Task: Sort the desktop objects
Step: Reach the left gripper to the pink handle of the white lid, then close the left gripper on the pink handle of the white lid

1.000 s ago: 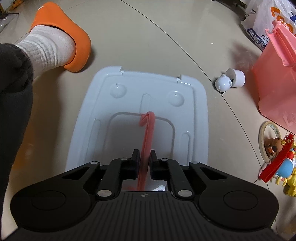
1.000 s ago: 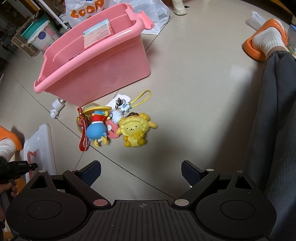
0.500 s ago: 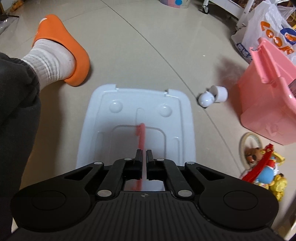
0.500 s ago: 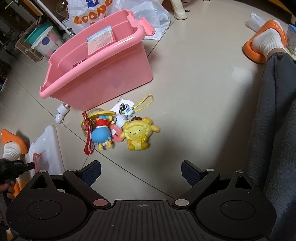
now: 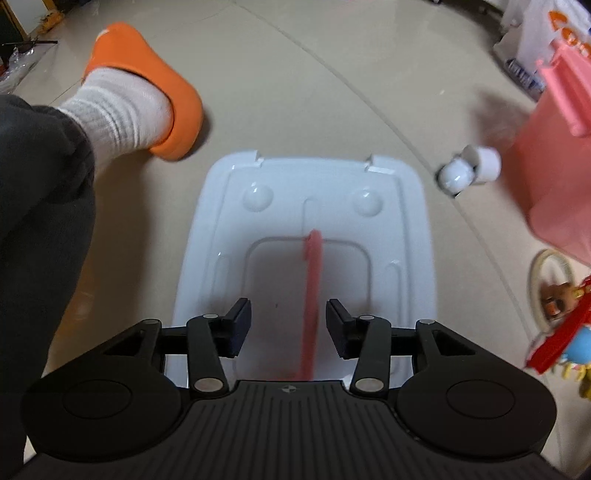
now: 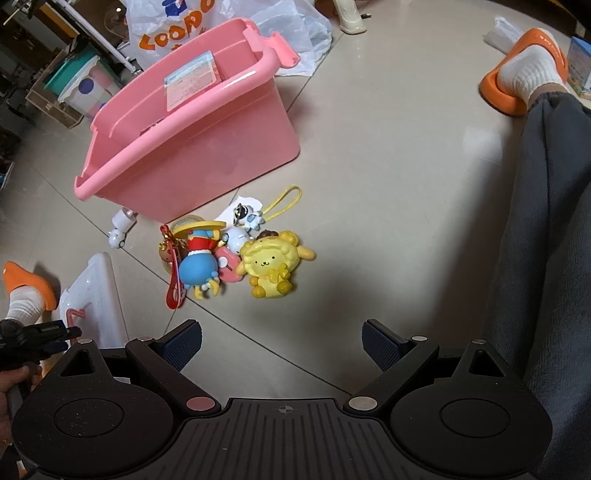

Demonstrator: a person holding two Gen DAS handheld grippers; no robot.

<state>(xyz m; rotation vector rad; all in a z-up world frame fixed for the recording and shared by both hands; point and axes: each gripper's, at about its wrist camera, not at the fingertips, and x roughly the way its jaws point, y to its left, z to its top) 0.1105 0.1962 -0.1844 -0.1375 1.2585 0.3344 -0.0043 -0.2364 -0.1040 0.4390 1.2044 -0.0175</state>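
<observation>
My left gripper (image 5: pixel 289 325) is open above a white bin lid (image 5: pixel 410 236) on the floor. The lid's pink handle (image 5: pixel 312 295) stands between the jaws, blurred, touching neither. My right gripper (image 6: pixel 282 345) is open and empty above the floor. Ahead of it lies a pile of toys: a yellow plush dog (image 6: pixel 273 264), a blue and red figure (image 6: pixel 197 258), a red strap (image 6: pixel 173 291) and a small white keychain figure (image 6: pixel 247 218). A pink bin (image 6: pixel 192 147) stands open behind them. The lid also shows in the right wrist view (image 6: pixel 98 291).
A small white capsule toy (image 5: pixel 469 171) lies between the lid and the pink bin; it also shows in the right wrist view (image 6: pixel 121 227). My legs and orange slippers (image 5: pixel 147 88) (image 6: pixel 524 70) flank the area. Plastic bags (image 6: pixel 229 33) and boxes lie behind the bin.
My left gripper has opened and let go of the lid's pink handle. The right gripper has stayed open and drifted slightly back from the toys.
</observation>
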